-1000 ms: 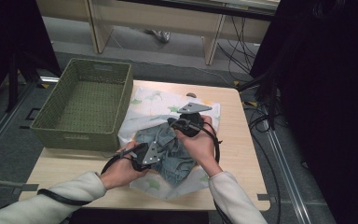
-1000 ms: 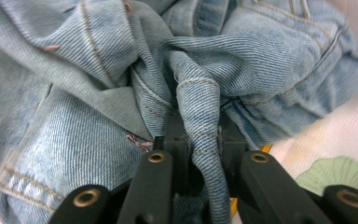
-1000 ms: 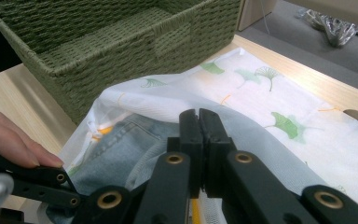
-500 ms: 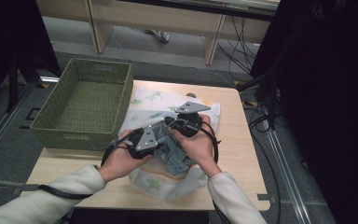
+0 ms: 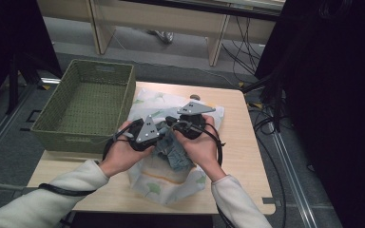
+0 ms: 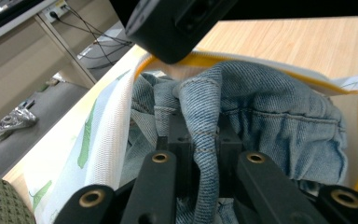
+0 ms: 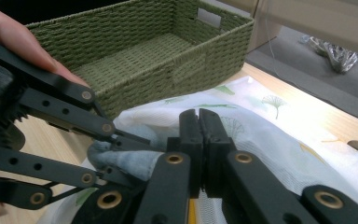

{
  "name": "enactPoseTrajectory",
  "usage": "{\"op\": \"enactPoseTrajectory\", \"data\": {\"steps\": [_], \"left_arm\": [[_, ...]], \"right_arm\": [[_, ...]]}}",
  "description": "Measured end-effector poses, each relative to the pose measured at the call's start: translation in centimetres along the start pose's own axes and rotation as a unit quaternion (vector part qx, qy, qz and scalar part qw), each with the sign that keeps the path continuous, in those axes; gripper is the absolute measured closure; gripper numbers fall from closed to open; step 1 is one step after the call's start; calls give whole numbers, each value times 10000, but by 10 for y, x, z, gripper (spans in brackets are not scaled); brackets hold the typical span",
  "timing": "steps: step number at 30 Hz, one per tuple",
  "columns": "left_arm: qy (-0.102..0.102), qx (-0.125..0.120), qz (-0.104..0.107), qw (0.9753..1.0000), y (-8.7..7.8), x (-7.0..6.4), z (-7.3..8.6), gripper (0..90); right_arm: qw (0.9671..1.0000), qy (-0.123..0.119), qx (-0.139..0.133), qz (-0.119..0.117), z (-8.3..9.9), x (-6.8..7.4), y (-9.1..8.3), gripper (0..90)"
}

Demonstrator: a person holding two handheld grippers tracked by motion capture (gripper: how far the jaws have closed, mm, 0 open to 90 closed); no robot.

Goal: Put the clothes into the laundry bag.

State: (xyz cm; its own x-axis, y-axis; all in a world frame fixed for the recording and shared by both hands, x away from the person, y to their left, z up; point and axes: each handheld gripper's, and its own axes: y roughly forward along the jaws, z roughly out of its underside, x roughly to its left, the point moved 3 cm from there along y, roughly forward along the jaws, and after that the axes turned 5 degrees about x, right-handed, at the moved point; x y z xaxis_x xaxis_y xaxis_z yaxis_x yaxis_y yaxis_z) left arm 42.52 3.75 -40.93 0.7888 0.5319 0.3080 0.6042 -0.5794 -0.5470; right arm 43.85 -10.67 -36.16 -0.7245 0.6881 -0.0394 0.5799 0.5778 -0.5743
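The left gripper [image 6: 200, 154] pinches a jeans [image 6: 261, 116] fold; the right gripper [image 7: 199, 140] jaws are closed, apparently empty. Lift slowly toward the basket [image 5: 83, 102] at 10 o'clock.

No readable text, label, brand, number or sign anywhere; none on green woven rectangular basket [image 5: 83, 102]; none on white cloth with green leaf print and yellow edge [image 5: 168, 183], pattern only; none on blue denim garment [image 6: 261, 116]; none on light wooden table [image 5: 244, 142]; none on black left gripper [image 6: 200, 140] or black right gripper [image 7: 199, 135], bare brass rivets and plain grey plates; background too dim and small to read.
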Motion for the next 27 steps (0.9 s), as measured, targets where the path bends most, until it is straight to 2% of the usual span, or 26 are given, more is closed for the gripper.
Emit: {"op": "enactPoseTrajectory", "data": {"steps": [2,10,12,13,14,20,21,22,27], "left_arm": [[44,154,13,9999,8,1,4,804],[-34,619,-2,9981,43,6,25,798],[34,690,-22,9976,49,5,28,797],[84,750,-23,9971,52,4,29,796],[92,779,-22,9969,56,3,30,795],[150,940,-39,9955,70,1,36,794],[137,966,-45,9952,72,1,37,793],[121,983,-41,9951,74,1,39,794],[109,1040,-66,9945,82,1,42,792]], "right_arm": [[10000,72,49,4,3,-2,3,900],[9992,259,283,93,16,-18,13,900],[9989,298,345,102,19,-21,15,900],[9983,419,387,111,20,-20,16,900],[9987,328,373,119,21,-22,17,900],[9984,343,432,122,23,-24,19,900],[9978,446,465,123,24,-23,19,900],[9982,366,459,130,25,-25,20,900],[9976,413,539,149,29,-27,23,900]]}}
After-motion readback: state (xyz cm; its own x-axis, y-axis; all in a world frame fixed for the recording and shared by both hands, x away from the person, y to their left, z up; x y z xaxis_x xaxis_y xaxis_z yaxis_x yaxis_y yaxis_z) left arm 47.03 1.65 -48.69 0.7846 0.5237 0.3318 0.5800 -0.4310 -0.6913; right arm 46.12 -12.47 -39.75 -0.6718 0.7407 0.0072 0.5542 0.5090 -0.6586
